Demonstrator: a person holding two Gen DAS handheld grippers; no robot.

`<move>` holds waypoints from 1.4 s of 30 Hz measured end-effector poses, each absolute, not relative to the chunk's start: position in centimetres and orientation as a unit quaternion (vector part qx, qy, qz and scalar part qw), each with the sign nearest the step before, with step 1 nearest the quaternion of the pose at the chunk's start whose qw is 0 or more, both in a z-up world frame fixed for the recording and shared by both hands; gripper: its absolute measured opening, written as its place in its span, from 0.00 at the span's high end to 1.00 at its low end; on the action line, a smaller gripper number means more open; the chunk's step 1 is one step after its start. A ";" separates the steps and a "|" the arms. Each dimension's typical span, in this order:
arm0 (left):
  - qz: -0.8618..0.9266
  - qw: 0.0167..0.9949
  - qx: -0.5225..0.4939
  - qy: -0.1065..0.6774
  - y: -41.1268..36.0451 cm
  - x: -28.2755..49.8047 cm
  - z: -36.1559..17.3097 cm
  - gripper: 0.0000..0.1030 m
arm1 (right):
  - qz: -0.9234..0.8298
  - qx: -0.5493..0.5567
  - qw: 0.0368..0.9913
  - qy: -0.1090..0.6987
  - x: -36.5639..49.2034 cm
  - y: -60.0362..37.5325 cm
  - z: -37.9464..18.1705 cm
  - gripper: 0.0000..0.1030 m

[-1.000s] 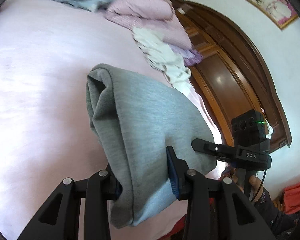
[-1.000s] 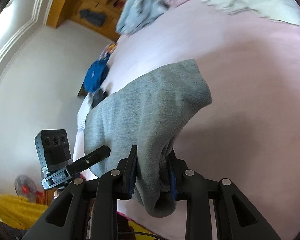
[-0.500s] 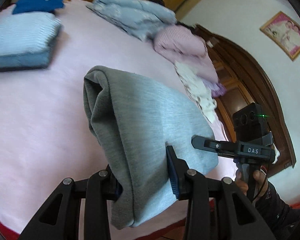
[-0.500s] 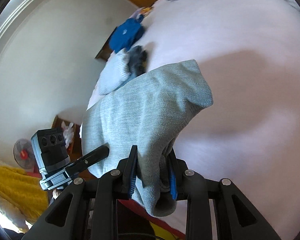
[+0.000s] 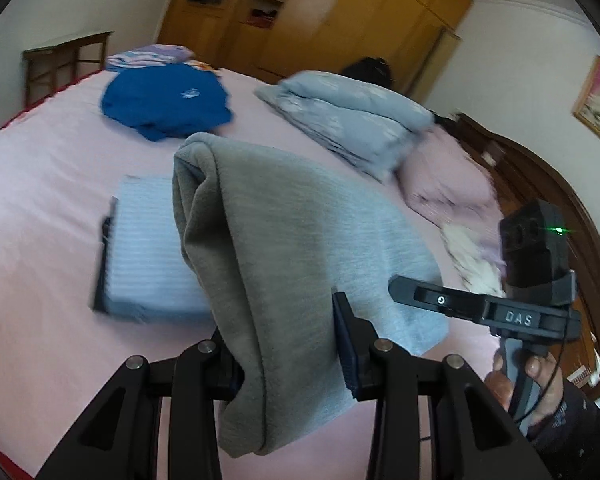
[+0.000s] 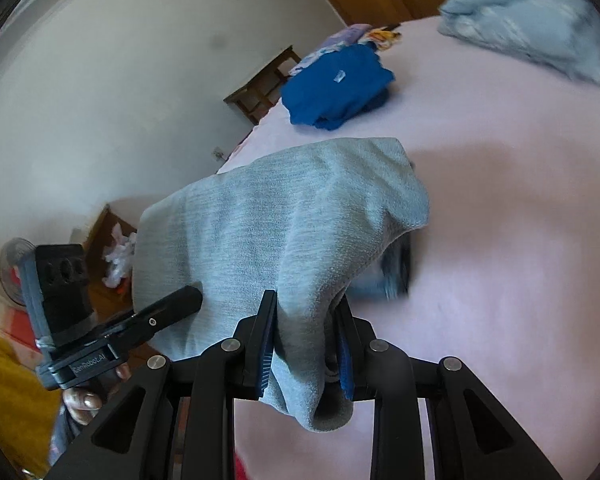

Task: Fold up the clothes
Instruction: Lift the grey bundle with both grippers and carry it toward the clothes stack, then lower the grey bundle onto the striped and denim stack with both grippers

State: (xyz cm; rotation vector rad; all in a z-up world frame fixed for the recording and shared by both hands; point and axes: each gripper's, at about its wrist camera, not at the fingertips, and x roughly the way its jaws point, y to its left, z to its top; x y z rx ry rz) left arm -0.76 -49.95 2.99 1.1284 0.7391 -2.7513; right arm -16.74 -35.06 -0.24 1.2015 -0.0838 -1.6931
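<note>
Item: grey garment (image 5: 300,248), folded, centre frame, carried above the bed (image 5: 40,208). My left tongs (image 5: 288,344) and right tongs (image 6: 306,344) each clamp one end, keeping the fold flat for stacking. Striped stack (image 5: 148,248) lies just beneath, centre left.

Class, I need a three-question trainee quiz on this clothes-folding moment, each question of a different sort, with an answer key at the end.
1. True or false: the grey garment hangs between both grippers, above the pink bed sheet.
2. Which folded item lies on the bed just beyond the held garment in the left wrist view? A) striped light-blue stack B) a yellow towel C) a red jacket
3. Fill in: the blue shirt lies near the bed's far ____.

Key: 1 true, the left gripper and right gripper each clamp a bunched end. 2 A. 3 edge.
</note>
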 end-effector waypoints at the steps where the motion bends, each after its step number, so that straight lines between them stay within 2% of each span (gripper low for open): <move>1: -0.896 0.048 0.369 0.241 -51.3 -1.4 2.8 0.67 | -0.705 0.497 0.504 -0.023 -17.2 -36.5 -0.6 0.73; 9: -0.882 0.092 0.392 0.246 -56.3 -4.3 -1.4 0.67 | -0.714 0.500 0.489 0.033 -19.0 -42.5 -3.8 0.74; 17: -0.894 0.094 0.372 0.232 -57.8 -7.5 -1.4 0.67 | -0.738 0.465 0.487 0.046 -19.6 -44.1 -3.1 0.74; 21: -0.884 0.113 0.388 0.234 -58.9 -8.3 -3.2 0.60 | -0.735 0.478 0.477 0.066 -19.8 -45.2 -4.8 0.74; 24: -0.880 0.122 0.388 0.244 -59.5 -8.0 -4.1 0.48 | -0.734 0.476 0.479 0.072 -19.7 -45.3 -5.1 0.73; 27: -0.886 0.128 0.373 0.245 -59.7 -7.4 -3.6 0.48 | -0.739 0.464 0.484 0.066 -19.7 -45.2 -4.3 0.74; 30: -0.883 0.134 0.381 0.239 -59.7 -7.5 -3.4 0.48 | -0.738 0.463 0.482 0.093 -19.3 -45.8 -3.8 0.73; 34: -0.873 0.134 0.395 0.253 -59.9 -7.4 -3.6 0.44 | -0.730 0.483 0.474 0.088 -20.0 -45.8 -4.7 0.71; 42: -0.876 0.170 0.367 0.263 -60.9 -5.3 -1.9 0.44 | -0.725 0.499 0.470 0.061 -20.3 -43.9 -5.0 0.70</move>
